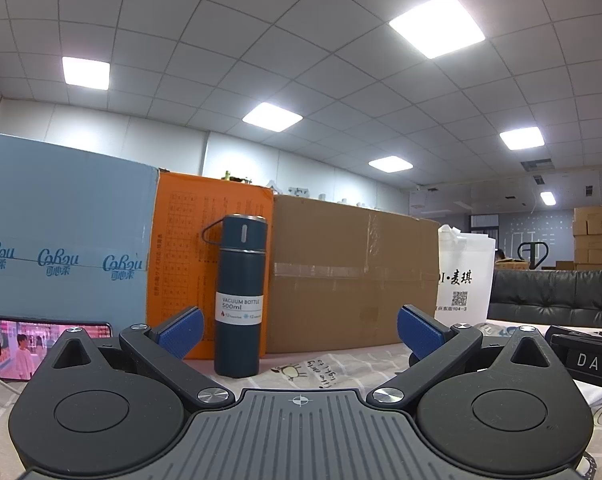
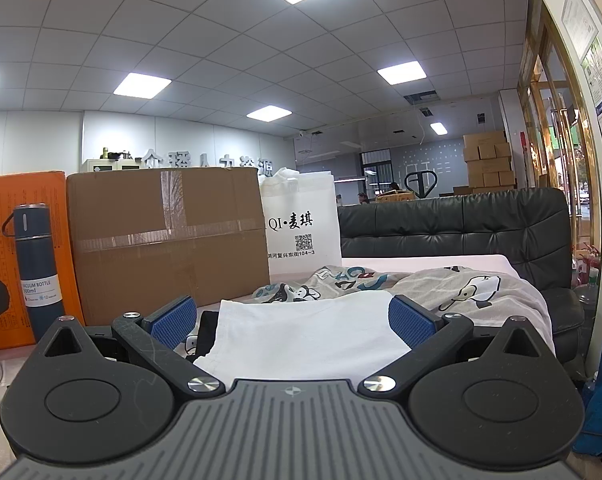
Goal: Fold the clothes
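Observation:
A white garment [image 2: 301, 336] lies flat on the table straight ahead of my right gripper [image 2: 297, 320], which is open with the cloth low between its blue pads. Dark fabric [image 2: 207, 332] shows at the garment's left edge. Behind it lies a grey cartoon-print cloth [image 2: 461, 292], also covering the table [image 1: 321, 364] in the left wrist view. My left gripper [image 1: 301, 332] is open and level, nothing between its fingers, facing a dark blue vacuum bottle [image 1: 240, 296]. A corner of the white garment [image 1: 597, 396] shows at its right.
A blue carton [image 1: 61, 240], an orange box [image 1: 181, 256] and a brown cardboard box [image 1: 353, 272] wall the table's far side. A white bag [image 2: 301, 228] stands beside them. A phone [image 1: 17, 348] leans at left. A black sofa [image 2: 481, 220] is behind. The other gripper's body [image 1: 589, 356] sits at right.

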Motion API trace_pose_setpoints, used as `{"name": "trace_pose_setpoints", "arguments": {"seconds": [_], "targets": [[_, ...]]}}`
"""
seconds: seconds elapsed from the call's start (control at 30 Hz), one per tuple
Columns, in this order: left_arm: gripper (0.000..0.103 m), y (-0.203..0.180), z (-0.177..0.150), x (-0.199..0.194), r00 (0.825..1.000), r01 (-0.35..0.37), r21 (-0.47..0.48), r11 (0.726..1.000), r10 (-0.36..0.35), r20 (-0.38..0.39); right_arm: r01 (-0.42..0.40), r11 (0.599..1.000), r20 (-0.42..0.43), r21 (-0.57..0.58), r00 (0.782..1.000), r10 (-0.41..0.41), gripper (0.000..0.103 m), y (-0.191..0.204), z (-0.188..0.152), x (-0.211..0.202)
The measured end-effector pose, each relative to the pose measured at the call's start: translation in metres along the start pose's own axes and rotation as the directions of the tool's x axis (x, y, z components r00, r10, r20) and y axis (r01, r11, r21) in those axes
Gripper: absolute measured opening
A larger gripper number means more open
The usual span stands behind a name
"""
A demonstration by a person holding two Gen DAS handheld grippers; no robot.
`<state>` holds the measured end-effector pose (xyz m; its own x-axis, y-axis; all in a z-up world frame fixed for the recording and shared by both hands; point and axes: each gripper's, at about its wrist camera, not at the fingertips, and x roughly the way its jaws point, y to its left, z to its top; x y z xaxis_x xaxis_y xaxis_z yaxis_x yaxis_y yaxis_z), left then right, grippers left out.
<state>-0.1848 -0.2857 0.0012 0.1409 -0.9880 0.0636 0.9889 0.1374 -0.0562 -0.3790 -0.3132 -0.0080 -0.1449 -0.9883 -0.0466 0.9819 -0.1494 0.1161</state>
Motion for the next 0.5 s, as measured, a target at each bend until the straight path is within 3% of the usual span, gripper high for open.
{"name": "trace_pose_setpoints", "arguments": {"seconds": [0.5], "targets": [[0.103,-0.0004,-0.0001,0.0006,1.0,0.002,-0.002,1.0,-0.002,-0.004,0.001,1.0,-0.004,0.005,1.0,-0.001,0.103,-0.001,0.0002,0.0022]]}}
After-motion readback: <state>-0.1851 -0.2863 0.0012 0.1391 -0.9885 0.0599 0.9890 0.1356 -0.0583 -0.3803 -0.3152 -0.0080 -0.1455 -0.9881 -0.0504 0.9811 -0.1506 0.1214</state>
